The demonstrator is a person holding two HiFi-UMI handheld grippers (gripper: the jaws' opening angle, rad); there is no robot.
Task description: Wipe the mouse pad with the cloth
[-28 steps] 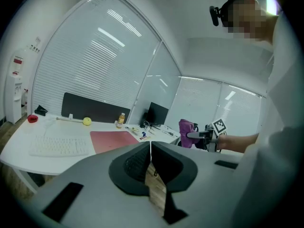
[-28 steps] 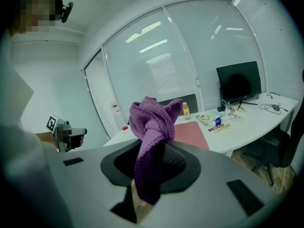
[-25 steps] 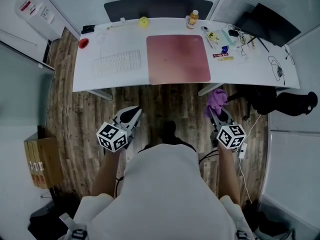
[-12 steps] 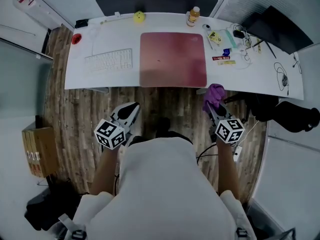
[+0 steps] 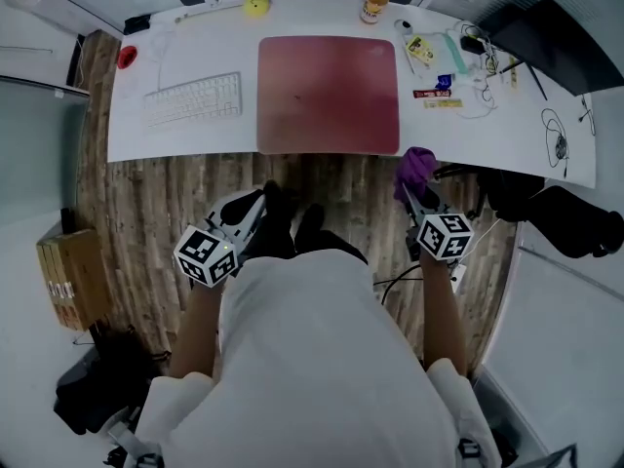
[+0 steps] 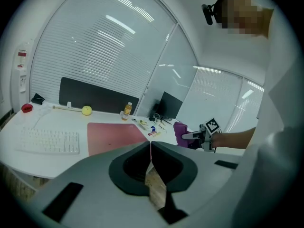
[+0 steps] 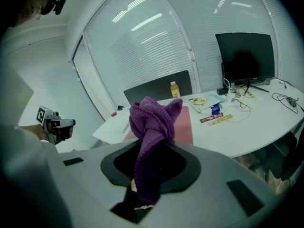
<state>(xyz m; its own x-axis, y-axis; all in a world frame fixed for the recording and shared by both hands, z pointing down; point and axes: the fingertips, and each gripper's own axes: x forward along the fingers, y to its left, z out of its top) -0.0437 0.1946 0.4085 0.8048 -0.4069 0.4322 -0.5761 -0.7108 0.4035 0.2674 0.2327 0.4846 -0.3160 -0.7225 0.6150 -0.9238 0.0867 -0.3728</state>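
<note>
A large pink mouse pad (image 5: 329,94) lies flat in the middle of the white desk (image 5: 234,136); it also shows as the pink mouse pad (image 6: 114,136) in the left gripper view. My right gripper (image 5: 412,189) is held off the desk's front edge, shut on a bunched purple cloth (image 5: 417,169), which sticks up between the jaws as the purple cloth (image 7: 153,141). My left gripper (image 5: 255,207) hangs lower left over the wooden floor, jaws shut with nothing between them (image 6: 150,148).
A white keyboard (image 5: 193,98) lies left of the pad. A yellow ball (image 5: 255,5), an orange bottle (image 5: 371,5) and a red object (image 5: 128,57) stand along the back. Cables and small packets (image 5: 444,76) crowd the right, near a black monitor (image 5: 546,42).
The view has shifted so the desk sits higher and closer in frame. Both grippers have risen toward the desk's front edge, the right one still carrying the cloth.
</note>
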